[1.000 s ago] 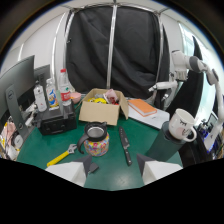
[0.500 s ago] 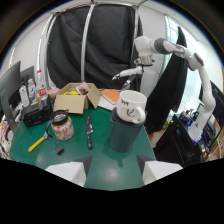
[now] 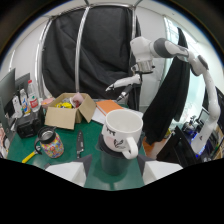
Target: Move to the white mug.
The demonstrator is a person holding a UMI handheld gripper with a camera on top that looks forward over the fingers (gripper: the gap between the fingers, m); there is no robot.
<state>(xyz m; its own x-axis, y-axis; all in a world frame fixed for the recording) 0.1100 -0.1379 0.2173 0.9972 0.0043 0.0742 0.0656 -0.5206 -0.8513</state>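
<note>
Ceramic, by the look of it: the white mug (image 3: 121, 132) seems rigid, glazed and probably slick, with some weight to it, and I'd judge it would chip or crack if knocked off its perch. It sits tilted, mouth towards me, on top of a dark green cylinder (image 3: 114, 161) near the right-hand edge of the green surface (image 3: 75, 135), just ahead of my fingers (image 3: 111, 170) and roughly centred between them. Its handle (image 3: 131, 149) hangs on the lower right side, and a small dark drawing marks the wall. Across the wall just under the rim would be my choice for a hold (the handle looks too thin to pinch squarely). From here the mug looks empty inside.

My fingers stand wide apart, holding nothing, their pale tips either side of the cylinder's base without touching the mug.

Further out, an open cardboard box (image 3: 67, 112) sits towards the far side of the surface with yellow and pink items showing over its rim; I can't name them. Left of the cylinder stands a glass jar (image 3: 49, 143) full of coloured bits, a knife (image 3: 79, 144) lying beside it. Bottles (image 3: 27, 100) cluster at the far left, and a white robot arm (image 3: 165, 52) reaches in above.
</note>
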